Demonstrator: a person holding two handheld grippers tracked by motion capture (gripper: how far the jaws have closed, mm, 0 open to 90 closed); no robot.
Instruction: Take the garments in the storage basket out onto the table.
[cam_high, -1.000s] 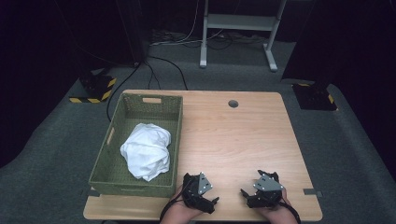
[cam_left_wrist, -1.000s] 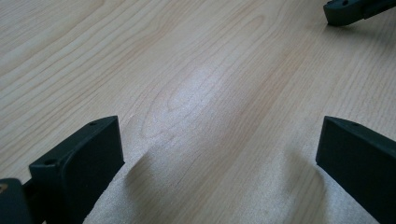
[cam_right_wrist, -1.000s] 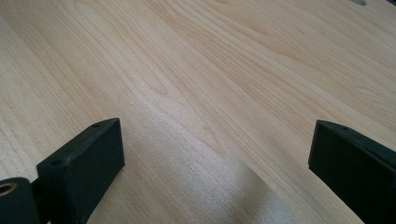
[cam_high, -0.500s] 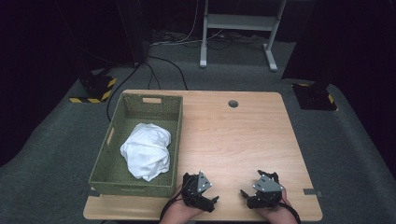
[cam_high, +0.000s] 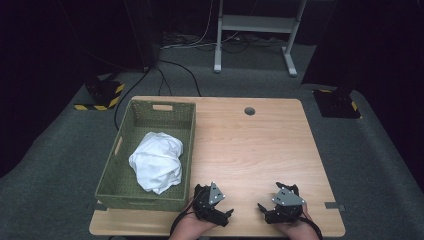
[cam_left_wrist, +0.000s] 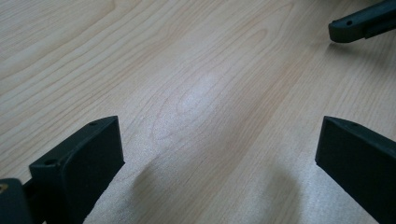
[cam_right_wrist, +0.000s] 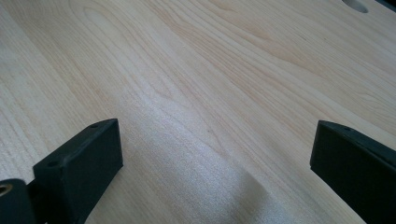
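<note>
A crumpled white cloth (cam_high: 157, 161) lies in a green woven basket (cam_high: 116, 151) on the left of the wooden table (cam_high: 250, 150). My left gripper (cam_high: 226, 215) rests near the table's front edge, just right of the basket, open with nothing between its jaws. My right gripper (cam_high: 264, 210) rests further right on the same edge, also open and empty. In the left gripper view my left gripper (cam_left_wrist: 215, 154) has wide-apart jaws over bare wood, and a jaw tip of the right gripper (cam_left_wrist: 359, 23) shows at top right. In the right gripper view my right gripper (cam_right_wrist: 215, 154) stands open over bare wood.
A round cable hole (cam_high: 249, 111) sits near the table's far edge and appears as the cable hole (cam_right_wrist: 357, 4) in the right gripper view. Beyond the table stand a metal desk frame (cam_high: 255, 30), floor cables (cam_high: 175, 75) and two black-and-yellow floor blocks (cam_high: 102, 95).
</note>
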